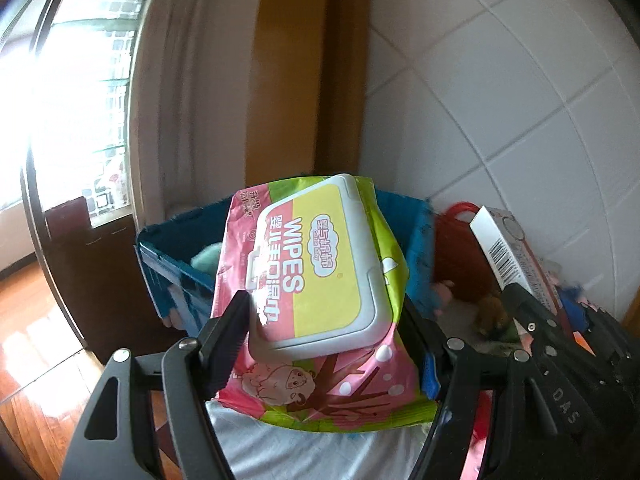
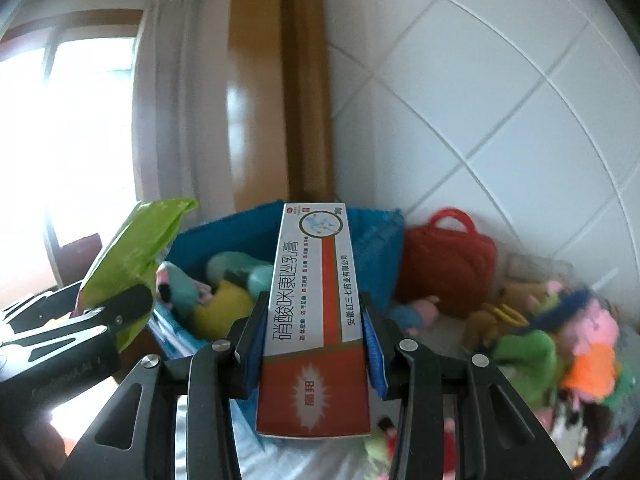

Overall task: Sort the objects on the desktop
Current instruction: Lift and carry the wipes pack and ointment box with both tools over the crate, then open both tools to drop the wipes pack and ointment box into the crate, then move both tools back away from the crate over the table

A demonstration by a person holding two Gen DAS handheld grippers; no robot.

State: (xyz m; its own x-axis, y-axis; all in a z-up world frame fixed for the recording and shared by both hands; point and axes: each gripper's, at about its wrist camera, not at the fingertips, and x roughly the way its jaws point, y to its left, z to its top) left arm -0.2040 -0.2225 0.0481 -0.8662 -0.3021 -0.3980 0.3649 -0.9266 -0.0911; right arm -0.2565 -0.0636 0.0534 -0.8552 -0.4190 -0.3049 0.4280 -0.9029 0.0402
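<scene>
My left gripper (image 1: pixel 324 320) is shut on a pink and green pack of wipes (image 1: pixel 320 280) with a white and yellow lid, held in the air before a blue fabric bin (image 1: pixel 180 276). My right gripper (image 2: pixel 312 316) is shut on a long white and red ointment box (image 2: pixel 316 300), held lengthwise between the pads above the same blue bin (image 2: pixel 376 248). In the right wrist view the green end of the wipes pack (image 2: pixel 132 248) and the left gripper show at the left. In the left wrist view the ointment box (image 1: pixel 508 248) shows at the right.
The blue bin holds soft toys, one teal (image 2: pixel 240 268) and one yellow (image 2: pixel 224 308). A red bag (image 2: pixel 448 264) stands against the white tiled wall. Several plush toys (image 2: pixel 560 340) lie heaped at the right on a white cloth. A window, curtain and wooden frame stand behind.
</scene>
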